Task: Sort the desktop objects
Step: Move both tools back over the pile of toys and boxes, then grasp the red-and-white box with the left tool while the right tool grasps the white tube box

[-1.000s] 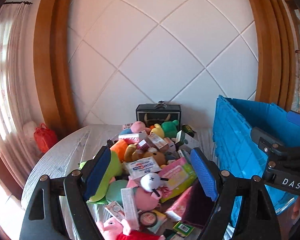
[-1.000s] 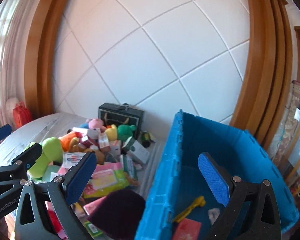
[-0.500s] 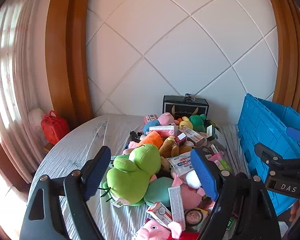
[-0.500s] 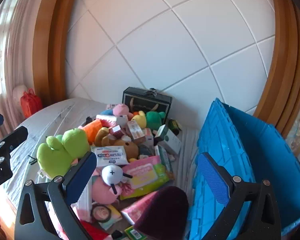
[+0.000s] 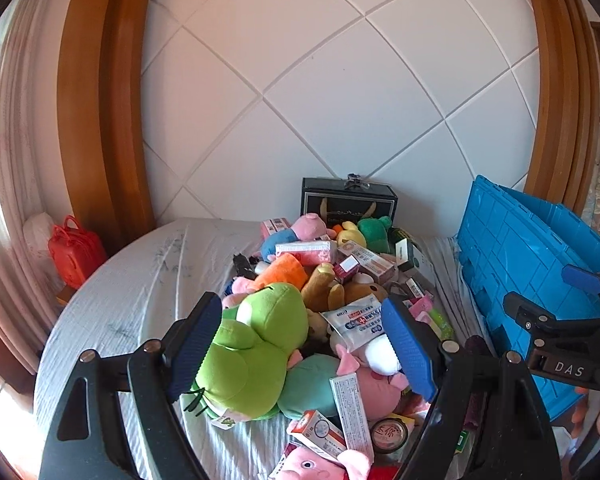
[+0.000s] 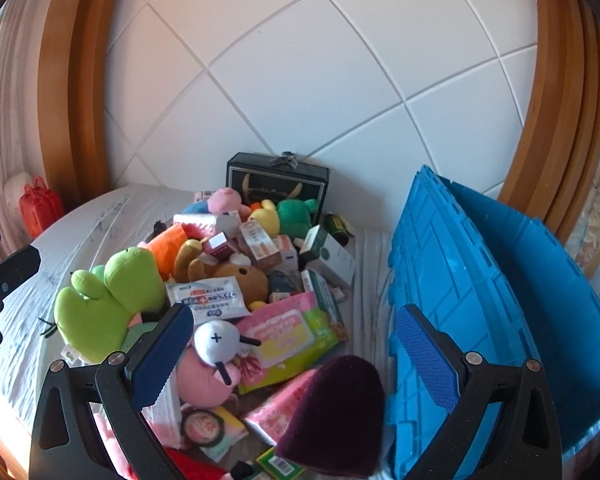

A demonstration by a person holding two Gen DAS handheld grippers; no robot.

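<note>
Hovering spread and empty, both claws, left claw (image 5: 300, 350) and right claw (image 6: 296, 354), face a big unsorted pile (image 6: 236, 280) beside the crate (image 6: 480, 280).

Heap of toys and boxes on the desk (image 5: 148, 280), crate to its right

The frog plush (image 5: 256, 344) lies at the heap's left edge; a case (image 5: 348, 200) stands behind against the wall; the crate (image 6: 480, 280) fills the frame's right side.

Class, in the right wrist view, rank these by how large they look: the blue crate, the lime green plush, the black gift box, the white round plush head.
1. blue crate
2. lime green plush
3. black gift box, though it stands farther back, so its true size is unsure
4. white round plush head
</note>
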